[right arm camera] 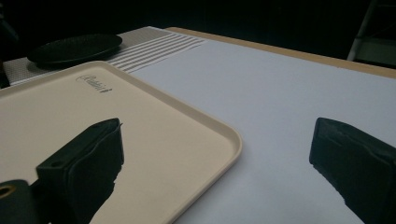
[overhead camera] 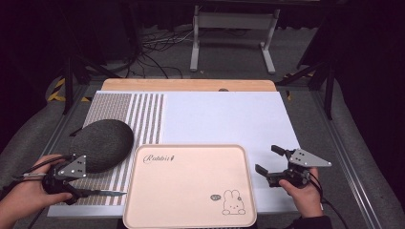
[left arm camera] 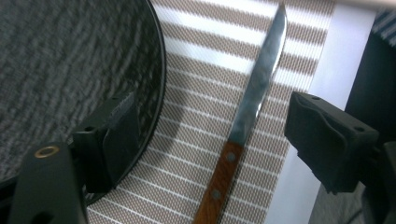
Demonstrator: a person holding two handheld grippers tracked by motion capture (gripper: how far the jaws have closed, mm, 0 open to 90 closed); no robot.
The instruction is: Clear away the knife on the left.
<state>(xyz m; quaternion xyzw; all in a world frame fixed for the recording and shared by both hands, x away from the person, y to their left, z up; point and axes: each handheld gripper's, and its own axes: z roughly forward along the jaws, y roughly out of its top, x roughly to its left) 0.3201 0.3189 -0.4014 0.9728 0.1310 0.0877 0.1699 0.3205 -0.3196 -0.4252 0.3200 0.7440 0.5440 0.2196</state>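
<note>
One knife (left arm camera: pixel 247 112) lies flat on the striped mat (overhead camera: pixel 143 119), at the near left of the table. It has a brown wooden handle and a thin grey blade. In the high view the knife (overhead camera: pixel 102 193) points toward the tray, and its tip stops just short of the tray's left edge.

The left gripper (overhead camera: pixel 76 188) is low over the knife. In the left gripper view its two black jaws stand apart, one on each side of the knife handle. The pads do not touch the handle, so the knife is not held. A hand (overhead camera: pixel 28 193) holds this gripper from the bottom left.

One dark, rough plate (overhead camera: pixel 102 143) sits on the mat just behind the left gripper. In the left gripper view the plate's rim (left arm camera: pixel 156 88) is right beside one jaw, very close to the knife.

One big pink tray (overhead camera: pixel 191 186) sits in the middle, at the near edge of the table. It has a little rabbit drawing in one corner and a word in another. Nothing lies in the tray, and nothing lies on the plate.

The right gripper (overhead camera: pixel 272 164) is just to the right of the tray, over the white sheet (overhead camera: pixel 229 119). Its jaws are wide apart and hold nothing.

There are two grippers, one knife, one plate and one tray.
</note>
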